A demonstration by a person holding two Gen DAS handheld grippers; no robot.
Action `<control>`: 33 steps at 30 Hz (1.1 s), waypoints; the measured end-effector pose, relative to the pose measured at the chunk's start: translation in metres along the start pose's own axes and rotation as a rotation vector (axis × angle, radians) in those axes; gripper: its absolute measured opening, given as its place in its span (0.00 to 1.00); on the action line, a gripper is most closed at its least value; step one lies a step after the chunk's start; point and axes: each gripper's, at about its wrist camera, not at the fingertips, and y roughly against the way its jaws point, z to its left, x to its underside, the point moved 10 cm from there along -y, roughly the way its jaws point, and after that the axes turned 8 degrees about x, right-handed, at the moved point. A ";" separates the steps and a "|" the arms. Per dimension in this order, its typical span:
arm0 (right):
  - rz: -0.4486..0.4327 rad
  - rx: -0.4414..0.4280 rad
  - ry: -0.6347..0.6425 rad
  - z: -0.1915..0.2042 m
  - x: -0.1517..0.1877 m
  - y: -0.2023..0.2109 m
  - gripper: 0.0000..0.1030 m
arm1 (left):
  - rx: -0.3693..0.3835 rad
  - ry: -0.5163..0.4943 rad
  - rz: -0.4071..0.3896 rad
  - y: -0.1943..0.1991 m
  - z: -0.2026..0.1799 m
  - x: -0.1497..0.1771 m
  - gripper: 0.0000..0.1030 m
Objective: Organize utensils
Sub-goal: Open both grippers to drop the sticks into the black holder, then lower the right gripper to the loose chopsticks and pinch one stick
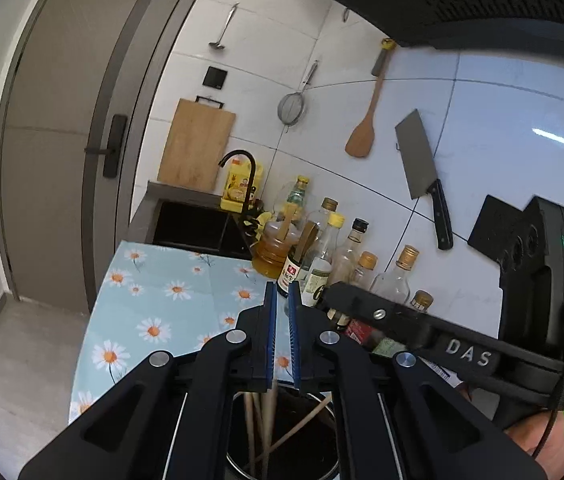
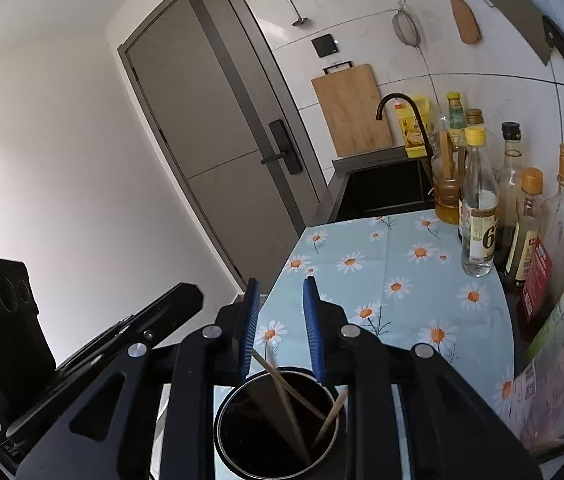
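Gripping chopstick left gripper, right gripper parted

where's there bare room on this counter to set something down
The daisy-print cloth is bare across its middle, bordered by the black sink at the far end, the bottle row along the tiled wall, and the counter's open edge facing the door. It is crowded along that wall and around the chopstick holder under both grippers.
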 end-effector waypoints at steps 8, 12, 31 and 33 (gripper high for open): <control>0.009 -0.013 -0.011 0.002 0.000 0.009 0.23 | -0.009 0.017 0.013 0.009 0.004 0.001 0.17; 0.013 -0.014 -0.003 0.007 0.002 0.015 0.23 | -0.009 -0.009 0.021 0.014 -0.004 0.000 0.18; -0.024 -0.028 0.013 0.032 0.014 0.079 0.35 | -0.028 -0.039 0.035 0.067 -0.028 0.006 0.18; -0.016 -0.027 0.011 0.034 0.020 0.083 0.35 | -0.030 -0.043 0.043 0.073 -0.030 0.010 0.18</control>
